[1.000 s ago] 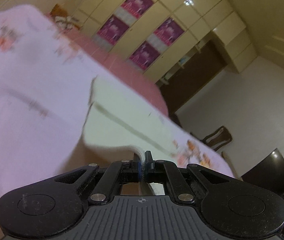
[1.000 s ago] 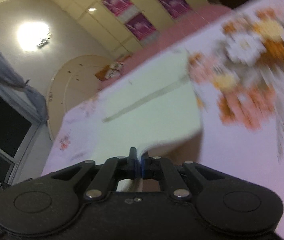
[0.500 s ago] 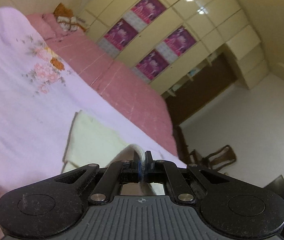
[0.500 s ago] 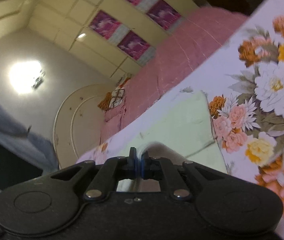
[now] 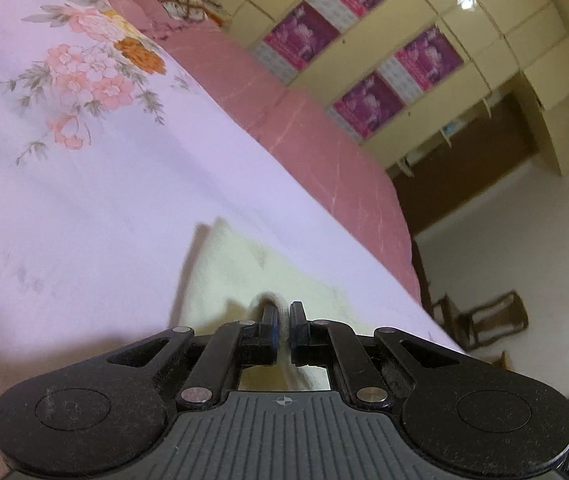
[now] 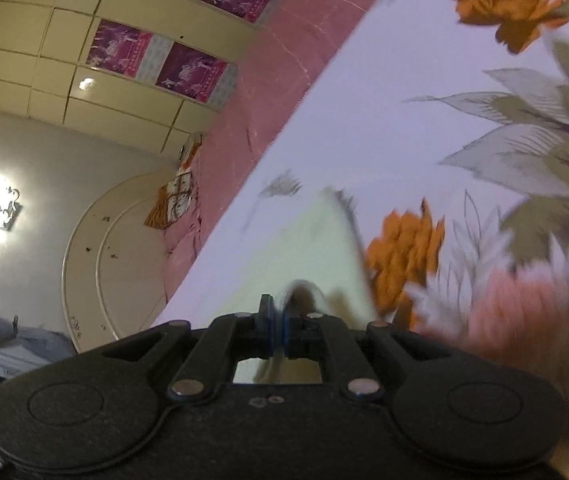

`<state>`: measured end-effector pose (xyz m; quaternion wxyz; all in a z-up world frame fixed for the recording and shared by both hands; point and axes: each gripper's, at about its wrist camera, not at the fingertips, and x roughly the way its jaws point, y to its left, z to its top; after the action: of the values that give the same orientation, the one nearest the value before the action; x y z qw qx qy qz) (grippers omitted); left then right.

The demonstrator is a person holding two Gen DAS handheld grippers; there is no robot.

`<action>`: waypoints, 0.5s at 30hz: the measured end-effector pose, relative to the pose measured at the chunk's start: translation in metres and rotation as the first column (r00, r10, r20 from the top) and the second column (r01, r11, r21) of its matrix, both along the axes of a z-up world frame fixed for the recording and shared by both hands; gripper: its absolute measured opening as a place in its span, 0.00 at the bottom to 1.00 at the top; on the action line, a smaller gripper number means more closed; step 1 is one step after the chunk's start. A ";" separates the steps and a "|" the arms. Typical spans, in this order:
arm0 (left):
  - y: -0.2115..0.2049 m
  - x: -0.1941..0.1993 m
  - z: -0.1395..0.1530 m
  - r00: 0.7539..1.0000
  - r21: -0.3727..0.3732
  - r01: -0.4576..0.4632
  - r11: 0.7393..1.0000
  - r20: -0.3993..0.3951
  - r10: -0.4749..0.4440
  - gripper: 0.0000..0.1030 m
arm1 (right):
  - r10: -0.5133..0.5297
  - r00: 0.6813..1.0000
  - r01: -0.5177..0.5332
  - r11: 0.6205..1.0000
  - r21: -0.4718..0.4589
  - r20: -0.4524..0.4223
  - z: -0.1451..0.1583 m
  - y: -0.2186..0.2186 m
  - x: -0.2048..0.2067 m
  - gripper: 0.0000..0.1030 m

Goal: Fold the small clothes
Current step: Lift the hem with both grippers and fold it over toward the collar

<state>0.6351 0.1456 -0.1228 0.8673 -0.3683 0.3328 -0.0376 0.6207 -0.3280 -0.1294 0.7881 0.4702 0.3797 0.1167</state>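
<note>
Two wrist views over a bed during a folding pass. The pale yellow cloth (image 5: 240,268) lies on the floral bedsheet (image 5: 84,184) in the lower centre of the left view, and appears again in the lower centre of the right view, just left of an orange printed flower.

Left gripper (image 5: 282,316): jaws nearly closed, with a narrow gap through which a raised edge of the cloth passes; the edge seems pinched, though the slight gap and blur leave the firmness of the hold uncertain.

Right gripper (image 6: 278,312): jaws pressed almost together on a lifted loop of the same cloth, blurred at the tips.

Each gripper takes one corner or edge of the near side, probably so that this side can be carried over the flat part as one straight fold; holding at two points keeps the edge taut and level. The low, forward-leaning pose suggests the carried edge is being laid down onto the layer beneath.

Background: a pink bedspread (image 5: 304,140) in the upper middle, and cream cabinets carrying purple posters (image 5: 304,36) at upper right of the left view. No brand, label or legible writing is visible; the poster print is too small to read.
</note>
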 end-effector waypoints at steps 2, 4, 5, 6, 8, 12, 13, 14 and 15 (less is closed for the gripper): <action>0.005 0.004 -0.005 1.000 -0.024 0.001 1.000 0.027 0.000 0.05 | -0.018 0.999 0.017 1.000 0.005 0.040 -0.003 -0.003 0.004 0.32; 0.009 0.005 -0.004 0.998 0.011 -0.017 1.000 0.053 0.016 0.59 | -0.050 0.994 0.051 0.999 -0.003 0.093 -0.001 -0.008 0.002 0.40; 0.010 0.003 -0.001 0.997 0.051 -0.035 0.998 0.071 0.031 0.69 | -0.059 0.991 0.060 0.998 -0.010 0.120 0.001 -0.011 0.000 0.40; 0.008 0.003 0.002 0.995 0.099 -0.034 0.994 0.099 0.025 0.71 | -0.059 0.987 0.062 0.998 -0.017 0.147 0.004 -0.012 -0.002 0.39; 0.003 0.010 0.006 0.994 0.157 0.016 0.987 0.103 -0.032 0.70 | -0.032 0.982 0.047 0.996 -0.080 0.184 0.011 -0.010 -0.005 0.37; -0.014 0.028 0.013 0.986 0.280 0.117 0.953 0.083 -0.146 0.47 | 0.098 0.977 -0.038 0.955 -0.294 0.192 0.025 0.005 0.000 0.34; -0.019 0.033 0.013 0.983 0.313 0.138 0.940 0.072 -0.168 0.47 | 0.128 0.974 -0.060 0.940 -0.336 0.185 0.026 0.011 0.001 0.33; -0.020 0.035 0.015 0.981 0.334 0.154 0.930 0.063 -0.185 0.47 | 0.158 0.971 -0.081 0.923 -0.376 0.179 0.026 0.017 0.002 0.33; -0.024 0.038 0.015 0.977 0.358 0.176 0.917 0.050 -0.207 0.47 | 0.178 0.969 -0.095 0.908 -0.407 0.170 0.027 0.021 0.003 0.32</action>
<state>0.6735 0.1219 -0.1076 0.9249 -0.1710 0.3305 -0.0781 0.6234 -0.3065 -0.1021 0.8912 0.2589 0.3451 0.1400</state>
